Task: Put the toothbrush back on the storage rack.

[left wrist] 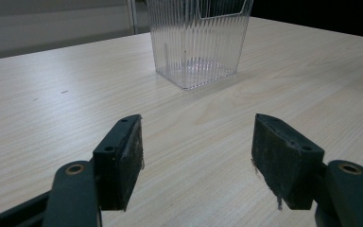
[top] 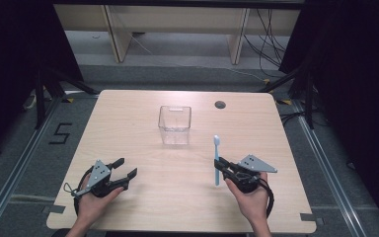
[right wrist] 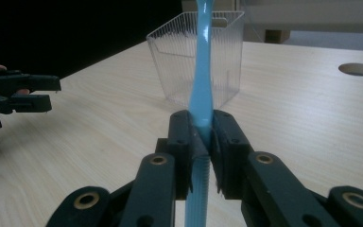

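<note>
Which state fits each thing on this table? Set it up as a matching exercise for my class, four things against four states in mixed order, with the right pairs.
Things:
1. left gripper
2. right gripper
3. toothbrush
4. clear container

States:
A. light blue, clamped at its handle
B. empty, upright mid-table
C. jaws apart, holding nothing
D. jaws shut on something

Pairs: 1-C, 2-D, 3-A, 4-B

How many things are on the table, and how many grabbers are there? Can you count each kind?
Clear plastic cup: 1
Blue toothbrush: 1, held in the right gripper
Grippers: 2, the left gripper is open and holds nothing
Total: 4
</note>
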